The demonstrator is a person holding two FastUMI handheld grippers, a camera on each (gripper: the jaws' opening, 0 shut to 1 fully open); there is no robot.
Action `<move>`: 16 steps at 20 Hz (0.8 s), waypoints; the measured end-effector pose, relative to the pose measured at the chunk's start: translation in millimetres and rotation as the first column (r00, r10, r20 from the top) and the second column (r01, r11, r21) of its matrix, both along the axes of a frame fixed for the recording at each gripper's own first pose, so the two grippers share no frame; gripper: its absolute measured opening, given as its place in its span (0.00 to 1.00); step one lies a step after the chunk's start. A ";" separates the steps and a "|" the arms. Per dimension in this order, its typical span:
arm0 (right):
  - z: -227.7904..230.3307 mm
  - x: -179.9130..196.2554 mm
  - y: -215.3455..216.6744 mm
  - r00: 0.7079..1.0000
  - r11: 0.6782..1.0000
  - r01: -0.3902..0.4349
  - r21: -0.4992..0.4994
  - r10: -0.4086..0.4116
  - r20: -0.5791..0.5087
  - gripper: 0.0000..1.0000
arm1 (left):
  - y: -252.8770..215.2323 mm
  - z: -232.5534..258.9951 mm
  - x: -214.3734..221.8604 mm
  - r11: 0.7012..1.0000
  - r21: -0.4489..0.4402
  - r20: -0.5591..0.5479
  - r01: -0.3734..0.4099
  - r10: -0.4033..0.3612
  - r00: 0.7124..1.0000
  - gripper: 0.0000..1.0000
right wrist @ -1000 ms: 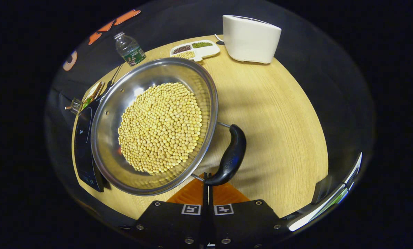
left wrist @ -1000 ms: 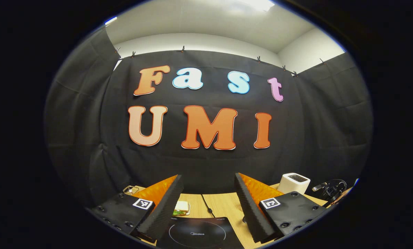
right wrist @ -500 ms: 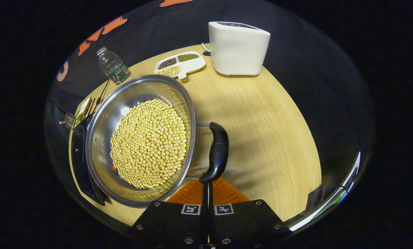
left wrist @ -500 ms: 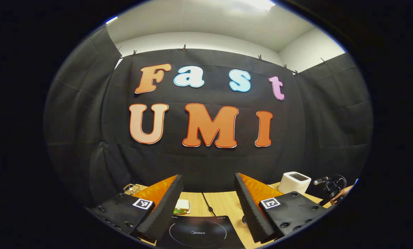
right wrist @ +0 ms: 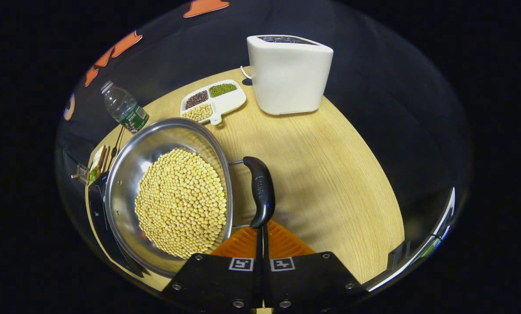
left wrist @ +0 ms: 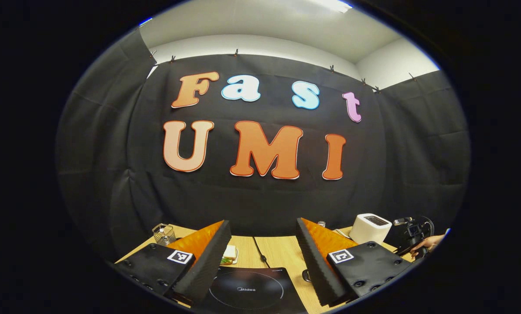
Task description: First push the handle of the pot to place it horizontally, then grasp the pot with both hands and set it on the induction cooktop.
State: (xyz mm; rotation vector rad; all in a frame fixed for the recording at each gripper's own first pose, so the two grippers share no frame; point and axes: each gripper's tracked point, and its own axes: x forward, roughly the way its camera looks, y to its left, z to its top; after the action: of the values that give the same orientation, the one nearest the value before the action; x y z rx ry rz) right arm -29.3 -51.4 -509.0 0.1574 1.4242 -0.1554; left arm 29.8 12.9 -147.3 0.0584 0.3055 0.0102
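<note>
Right gripper (right wrist: 261, 231): my fingers are pressed together with no gap, nothing between them; their tips touch the near end of the pot's black handle (right wrist: 260, 192).
Left gripper (left wrist: 263, 248): I hold it raised, facing the booth's black cloth wall; its fingers stand wide apart with nothing between them.
Pot (right wrist: 168, 192): a wide steel pan, seen in my right gripper view left of my fingers, on the wooden table (right wrist: 330, 174). It is heaped with soybeans (right wrist: 182, 200).
Handle: a black loop grip on two wire rods at the pot's right rim, running roughly straight away from my fingertips.
Induction cooktop (left wrist: 249, 290): a flat black slab with a ring mark, low between my left fingers; in my right gripper view its dark edge (right wrist: 97, 213) peeks out past the pot's far left side.
Toaster (right wrist: 288, 74): white, upright at the table's far edge.
Divided dish (right wrist: 213, 100): white, three kinds of beans, between toaster and water bottle (right wrist: 123, 109).
Sandwich (left wrist: 229, 255): beyond the cooktop.
Other hand (left wrist: 423, 243): at the right edge of my left gripper view.
</note>
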 end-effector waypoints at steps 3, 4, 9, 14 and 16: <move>-4.8 14.8 -7.8 1.000 1.000 0.010 -0.017 -0.010 0.021 0.00 | -1.2 -6.8 -1.0 1.000 -0.004 -0.016 0.003 -0.003 1.000 0.98; -6.2 18.5 -7.9 0.999 1.000 0.025 -0.010 -0.025 0.026 0.00 | -2.2 -9.7 -1.3 1.000 -0.006 -0.021 0.004 -0.004 1.000 0.97; -9.9 33.8 -10.6 0.998 0.999 0.033 -0.010 -0.032 0.057 0.00 | -5.1 -26.8 -2.1 1.000 -0.030 -0.057 0.001 -0.003 0.998 0.98; 8.7 35.6 -13.0 0.996 0.999 0.025 0.026 -0.028 0.082 0.00 | -23.7 -63.5 -3.3 0.998 -0.065 -0.144 0.013 -0.022 0.989 0.97; 23.4 46.2 -27.1 0.991 1.000 0.014 0.005 -0.015 0.136 0.00 | -38.3 -84.1 -1.1 0.996 -0.078 -0.204 0.033 -0.048 0.978 0.98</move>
State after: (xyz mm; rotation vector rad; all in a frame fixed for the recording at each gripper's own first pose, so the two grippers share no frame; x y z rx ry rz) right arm 16.9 -78.5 -485.6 0.1782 1.2876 -0.1513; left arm 28.7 -25.4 -231.3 -0.0088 0.5117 -0.0484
